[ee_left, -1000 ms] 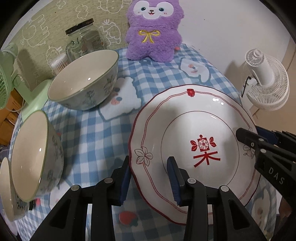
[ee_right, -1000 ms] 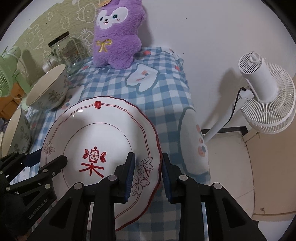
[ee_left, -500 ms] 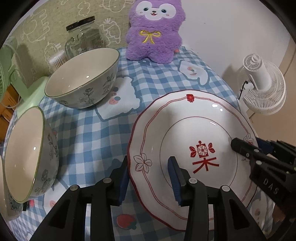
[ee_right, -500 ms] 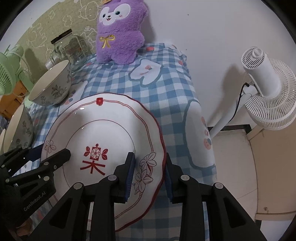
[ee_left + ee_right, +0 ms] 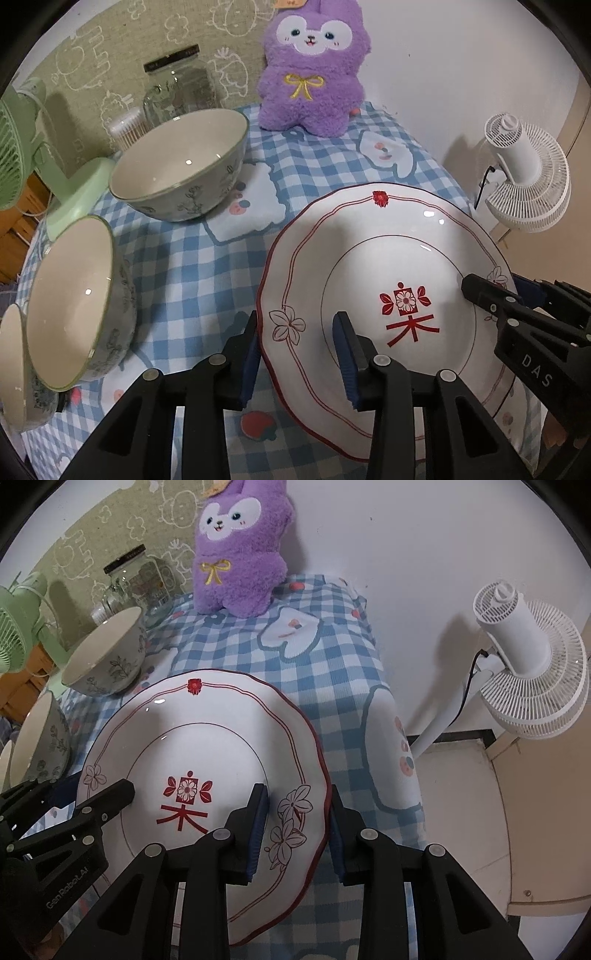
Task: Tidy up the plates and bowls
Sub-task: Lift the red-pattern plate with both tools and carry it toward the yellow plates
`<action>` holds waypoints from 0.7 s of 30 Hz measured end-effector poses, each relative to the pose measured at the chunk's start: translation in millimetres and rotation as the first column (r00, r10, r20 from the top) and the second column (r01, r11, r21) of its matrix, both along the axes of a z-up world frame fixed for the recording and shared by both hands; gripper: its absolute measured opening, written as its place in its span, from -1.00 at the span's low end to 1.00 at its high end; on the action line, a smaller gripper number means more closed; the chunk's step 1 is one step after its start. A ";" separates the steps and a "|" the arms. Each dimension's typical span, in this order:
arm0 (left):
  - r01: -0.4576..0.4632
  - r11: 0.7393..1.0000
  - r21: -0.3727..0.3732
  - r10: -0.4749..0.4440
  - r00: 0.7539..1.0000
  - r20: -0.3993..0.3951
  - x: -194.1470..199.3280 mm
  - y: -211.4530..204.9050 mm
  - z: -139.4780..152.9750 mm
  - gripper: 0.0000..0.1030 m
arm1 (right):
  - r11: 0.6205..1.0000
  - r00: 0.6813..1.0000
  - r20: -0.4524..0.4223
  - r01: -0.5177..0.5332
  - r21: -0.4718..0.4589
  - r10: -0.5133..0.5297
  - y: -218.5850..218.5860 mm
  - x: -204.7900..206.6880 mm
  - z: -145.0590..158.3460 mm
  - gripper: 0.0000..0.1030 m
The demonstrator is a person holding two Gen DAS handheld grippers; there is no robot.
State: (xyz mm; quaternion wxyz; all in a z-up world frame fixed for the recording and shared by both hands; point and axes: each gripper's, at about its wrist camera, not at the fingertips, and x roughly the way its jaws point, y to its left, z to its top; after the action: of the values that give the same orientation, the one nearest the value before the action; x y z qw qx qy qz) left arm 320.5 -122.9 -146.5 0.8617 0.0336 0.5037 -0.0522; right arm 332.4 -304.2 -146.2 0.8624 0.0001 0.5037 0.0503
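Left gripper (image 5: 295, 350) and right gripper (image 5: 297, 821) are clamping opposite rims of the white red-trimmed ceramic plate (image 5: 388, 258), now sitting further from the bowls for stacking.

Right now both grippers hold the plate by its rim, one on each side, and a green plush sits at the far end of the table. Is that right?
Not quite: the plush is purple, not green, as the left wrist view shows. The rest stands: the left gripper and the right gripper each straddle the rim of the plate, on opposite sides.
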 end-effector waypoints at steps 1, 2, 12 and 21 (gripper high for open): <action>0.001 1.000 0.000 -0.001 1.000 0.003 -1.3 0.2 1.8 -0.27 | 1.000 1.000 0.005 0.001 -0.001 -0.001 0.4 -1.3 2.8 -0.35; 0.001 1.000 -0.004 0.000 1.000 0.006 -3.2 0.9 4.3 -0.27 | 1.000 1.000 0.009 0.000 -0.002 0.000 0.8 -2.3 5.3 -0.35; 0.005 1.000 0.008 -0.005 0.998 0.057 -27.1 4.8 26.3 -0.27 | 1.000 0.998 0.056 -0.002 -0.004 0.002 6.7 -26.9 31.3 -0.35; 0.026 1.000 0.013 -0.027 0.995 0.091 -53.1 3.8 40.8 -0.27 | 1.000 0.997 0.079 0.003 -0.016 -0.002 9.2 -57.7 47.8 -0.35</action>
State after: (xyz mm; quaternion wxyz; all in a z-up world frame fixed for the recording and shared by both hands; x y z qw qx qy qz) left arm 267.3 -119.1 -105.8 0.8829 0.0477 0.4635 -0.0588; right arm 274.7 -295.0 -98.4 0.8817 -0.0083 0.4696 0.0452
